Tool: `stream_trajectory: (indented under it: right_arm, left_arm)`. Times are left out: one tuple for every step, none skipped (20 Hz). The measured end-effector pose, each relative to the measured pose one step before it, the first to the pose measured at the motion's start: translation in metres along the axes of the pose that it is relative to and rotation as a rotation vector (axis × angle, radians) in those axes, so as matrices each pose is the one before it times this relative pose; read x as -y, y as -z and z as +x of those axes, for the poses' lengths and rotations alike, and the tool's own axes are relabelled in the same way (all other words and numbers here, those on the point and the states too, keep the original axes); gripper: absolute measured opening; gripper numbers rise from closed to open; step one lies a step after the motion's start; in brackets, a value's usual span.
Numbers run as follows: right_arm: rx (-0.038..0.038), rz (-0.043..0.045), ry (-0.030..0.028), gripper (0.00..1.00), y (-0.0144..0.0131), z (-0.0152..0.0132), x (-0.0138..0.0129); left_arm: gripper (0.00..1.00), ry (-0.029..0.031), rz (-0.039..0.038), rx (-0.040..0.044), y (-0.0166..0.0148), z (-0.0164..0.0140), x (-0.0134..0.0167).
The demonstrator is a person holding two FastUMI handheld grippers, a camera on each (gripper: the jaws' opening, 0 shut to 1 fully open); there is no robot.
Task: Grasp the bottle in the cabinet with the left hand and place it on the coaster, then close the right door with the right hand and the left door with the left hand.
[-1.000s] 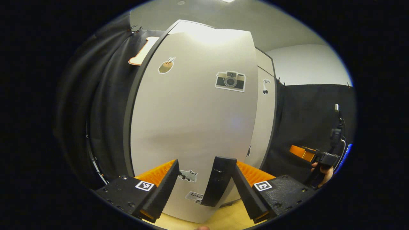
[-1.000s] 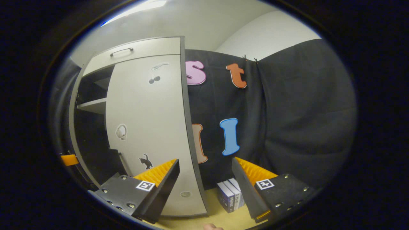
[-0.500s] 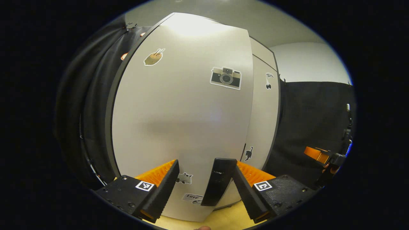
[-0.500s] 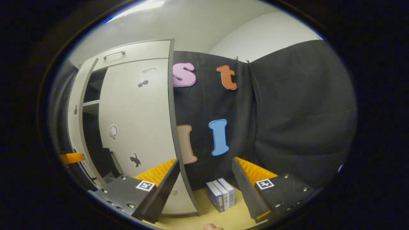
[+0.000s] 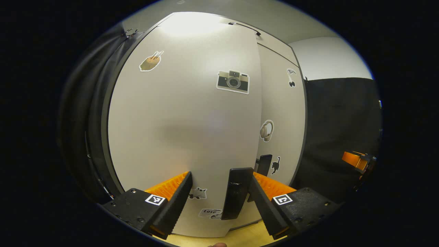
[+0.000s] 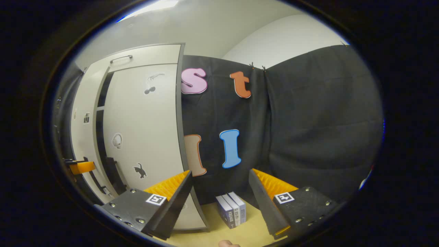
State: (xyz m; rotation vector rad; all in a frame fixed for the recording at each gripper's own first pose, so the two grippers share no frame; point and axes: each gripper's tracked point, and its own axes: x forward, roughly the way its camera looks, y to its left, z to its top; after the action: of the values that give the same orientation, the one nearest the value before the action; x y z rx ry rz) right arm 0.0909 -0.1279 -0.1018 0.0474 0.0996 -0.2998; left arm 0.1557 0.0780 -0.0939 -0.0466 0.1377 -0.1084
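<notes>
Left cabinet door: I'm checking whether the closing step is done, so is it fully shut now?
Not fully. The pale grey left cabinet door stands slightly ajar; a dark gap separates it from the right door.

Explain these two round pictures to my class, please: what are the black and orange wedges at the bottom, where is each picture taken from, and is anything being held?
Each picture comes from a camera riding on a hand-held tool, a two-finger gripper; a person holds one in each hand. The wedges are that tool's own two fingers.

In the left gripper view, the left gripper faces a pale left door with a camera sticker. Its fingers stand apart, one on either side of the door's black handle, and they don't seem to pinch it. Beside it is the right door, looking shut.

In the right gripper view, the right gripper is open and empty. Ahead are a black cloth wall, some small boxes on a yellow tabletop, and the cabinet off to the side, a narrow dark gap still showing between its doors.
</notes>
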Motion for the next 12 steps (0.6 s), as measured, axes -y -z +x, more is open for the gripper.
stream_trajectory:
  right_arm:
    - [-0.00085, -0.00312, -0.00253, 0.97, 0.00041, -0.00101, -0.00079]
    - [-0.00069, -0.00252, -0.00402, 0.97, 0.00042, -0.00114, -0.00117]
    - [-0.00073, -0.00286, -0.00558, 0.97, 0.00023, -0.00023, -0.00139]
    - [-0.00111, -0.00289, -0.00819, 0.97, -0.00059, -0.00031, -0.00252]
    - [0.00052, -0.00258, -0.00780, 0.97, 0.00008, -0.00054, -0.00265]
    - [0.00101, -0.00196, -0.00774, 0.97, -0.00063, -0.00063, -0.00247]
    - [0.00071, -0.00009, -0.01003, 0.97, -0.00034, -0.00046, -0.00301]
    - [-0.00062, 0.00092, -0.00919, 0.99, -0.00026, -0.00080, -0.00331]
    - [-0.00081, -0.00080, -0.00797, 0.99, 0.00011, -0.00171, -0.00194]
    - [-0.00201, -0.00331, -0.00748, 0.99, 0.00031, -0.00033, -0.00325]
    - [-0.00058, -0.00302, -0.00672, 0.97, 0.00003, -0.00127, -0.00267]
    - [0.00029, -0.00317, -0.00655, 0.97, -0.00101, -0.00129, -0.00317]
  left_arm:
    - [0.98, -0.00106, 0.00441, 0.00008, -0.00027, 0.00147, 0.00021]
    - [0.98, -0.00101, 0.00364, 0.00049, 0.00038, 0.00329, -0.00053]
    - [0.98, -0.00200, 0.00183, 0.00080, -0.00018, 0.00224, -0.00087]
    - [0.98, -0.00073, 0.00150, 0.00209, -0.00064, 0.00345, -0.00209]
    - [0.98, -0.00148, 0.00164, 0.00095, -0.00015, 0.00251, -0.00104]
    - [0.96, -0.00059, 0.00059, 0.00133, 0.00048, 0.00147, 0.00057]
    - [0.98, -0.00188, 0.00133, 0.00079, 0.00014, 0.00200, -0.00046]
    - [0.96, -0.00251, -0.00070, 0.00136, 0.00016, 0.00236, -0.00062]
    - [0.95, -0.00135, -0.00073, 0.00126, 0.00034, 0.00191, -0.00020]
    - [0.95, -0.00250, 0.00214, -0.00082, 0.00049, 0.00193, -0.00013]
    - [0.94, -0.00245, 0.00342, 0.00019, -0.00025, 0.00114, -0.00033]
    - [0.94, -0.00286, 0.00346, -0.00091, 0.00019, 0.00191, -0.00106]
